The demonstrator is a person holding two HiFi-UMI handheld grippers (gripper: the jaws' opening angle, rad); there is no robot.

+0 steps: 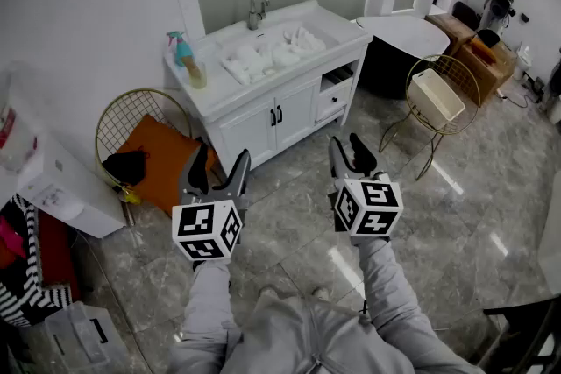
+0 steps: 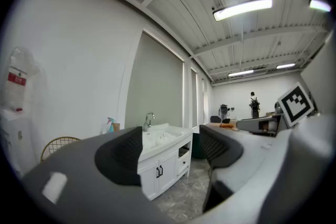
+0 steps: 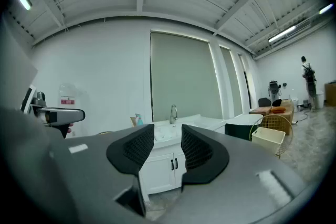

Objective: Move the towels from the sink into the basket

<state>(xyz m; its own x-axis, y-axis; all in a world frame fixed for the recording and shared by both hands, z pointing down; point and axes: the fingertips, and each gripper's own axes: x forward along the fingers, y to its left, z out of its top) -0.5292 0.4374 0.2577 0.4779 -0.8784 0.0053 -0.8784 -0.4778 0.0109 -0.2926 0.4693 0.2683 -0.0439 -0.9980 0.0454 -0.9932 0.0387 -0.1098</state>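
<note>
**Head view: towels lie in the sink, well ahead of both empty grippers**

White towels (image 1: 267, 57) lie bunched in the sink (image 1: 308, 20), which tops a white cabinet (image 1: 272, 123) against the far wall. The pile's long axis runs along the basin, from lower left to upper right in this view. None has reached the basket (image 1: 436, 98), a cream bin on a wire chair (image 1: 456, 66) to the right of the cabinet, well apart from the sink.

Bare floor (image 1: 289, 188) separates the towels from both grippers, and they sit higher than the jaws. The left gripper (image 1: 219, 166) has its jaws wide apart with nothing between them. The right gripper (image 1: 349, 151) has a narrower gap and is also empty. Both point level at the cabinet, and each gripper view frames the towels in the gap between its jaws.

Neither gripper is clearly nearer the pile: the towels lie ahead and between the two. The right one is on the basket's side. The coming move looks like a walk forward and a reach up over the sink's front edge, and nothing is grasped yet.
</note>
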